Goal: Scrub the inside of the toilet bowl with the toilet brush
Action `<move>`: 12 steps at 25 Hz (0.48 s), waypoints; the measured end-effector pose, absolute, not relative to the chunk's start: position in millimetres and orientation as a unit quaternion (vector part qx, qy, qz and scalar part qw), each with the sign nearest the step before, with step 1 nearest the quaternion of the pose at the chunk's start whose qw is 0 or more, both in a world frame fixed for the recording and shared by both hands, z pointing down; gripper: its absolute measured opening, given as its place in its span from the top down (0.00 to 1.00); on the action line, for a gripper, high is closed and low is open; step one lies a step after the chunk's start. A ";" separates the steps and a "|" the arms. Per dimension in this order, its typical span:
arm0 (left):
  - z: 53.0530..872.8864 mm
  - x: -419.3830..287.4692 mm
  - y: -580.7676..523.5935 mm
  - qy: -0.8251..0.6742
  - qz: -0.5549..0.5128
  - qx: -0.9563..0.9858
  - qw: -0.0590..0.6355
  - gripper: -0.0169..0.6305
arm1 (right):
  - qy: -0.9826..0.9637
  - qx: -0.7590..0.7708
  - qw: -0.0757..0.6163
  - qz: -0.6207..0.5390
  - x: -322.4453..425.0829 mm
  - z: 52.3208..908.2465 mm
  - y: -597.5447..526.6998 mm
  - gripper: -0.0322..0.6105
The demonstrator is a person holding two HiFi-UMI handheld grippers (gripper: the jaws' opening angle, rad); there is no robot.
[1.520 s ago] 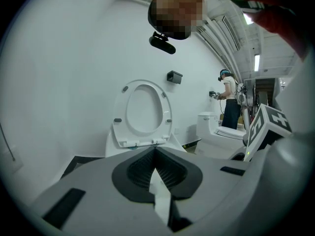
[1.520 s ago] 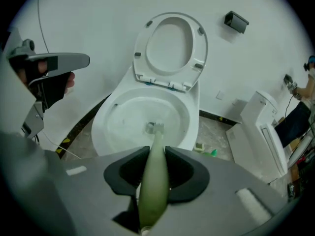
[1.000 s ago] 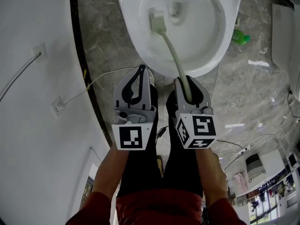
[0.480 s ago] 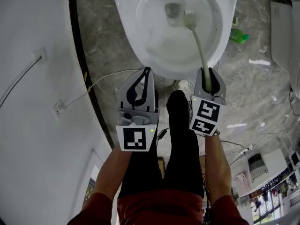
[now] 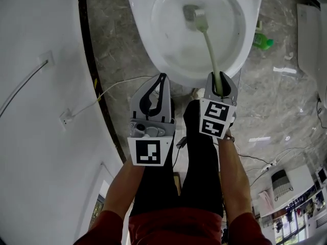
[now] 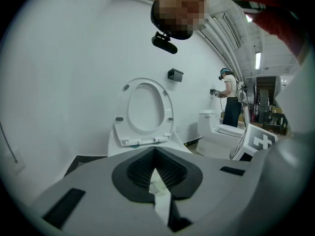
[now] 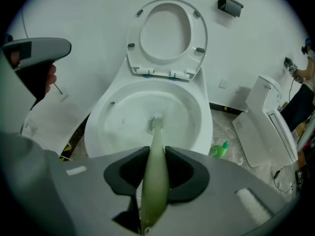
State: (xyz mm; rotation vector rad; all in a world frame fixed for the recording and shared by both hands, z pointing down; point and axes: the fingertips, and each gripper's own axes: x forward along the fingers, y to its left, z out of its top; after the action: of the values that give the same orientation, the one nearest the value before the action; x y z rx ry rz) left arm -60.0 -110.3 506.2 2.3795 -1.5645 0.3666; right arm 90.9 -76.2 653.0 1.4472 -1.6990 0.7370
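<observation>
While our right gripper [image 5: 220,79] clamps the brush [image 5: 208,42] by its handle, the bristle head sits deep inside the bowl [image 5: 145,40], just beside the drain [image 5: 190,9] at the upper centre of the head view. Our left gripper [image 5: 162,78] hangs below the bowl's near rim, jaws pressed together on nothing. We see the raised seat [image 7: 134,38] only in the gripper views. The left gripper view misses the brush but shows a second toilet [image 6: 216,132] and a person [image 6: 230,102] at right. A green bottle [image 5: 261,41] sits on the floor [image 5: 276,101] right of the bowl.
</observation>
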 end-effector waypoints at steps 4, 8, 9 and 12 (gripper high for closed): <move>507.8 -70.1 -106.8 -0.547 0.129 0.816 0.134 0.97 | -0.705 0.537 0.359 0.293 53.0 640.3 -79.9 0.78; 508.9 -76.9 -104.8 -0.555 0.132 0.810 0.136 0.97 | -0.743 0.520 0.296 0.299 26.8 606.9 -92.1 0.78; 508.9 -77.5 -105.1 -0.556 0.133 0.809 0.136 0.97 | -0.752 0.516 0.279 0.301 23.1 598.3 -94.7 0.78; 509.3 -77.5 -106.7 -0.556 0.135 0.809 0.137 0.97 | -0.754 0.516 0.256 0.317 22.6 592.0 -98.4 0.78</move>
State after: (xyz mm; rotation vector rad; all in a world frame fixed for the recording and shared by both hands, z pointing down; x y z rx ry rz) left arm -77.5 -106.7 509.3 2.3411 -1.6089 0.3898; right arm 22.6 -98.4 592.0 1.4016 -2.0455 0.8594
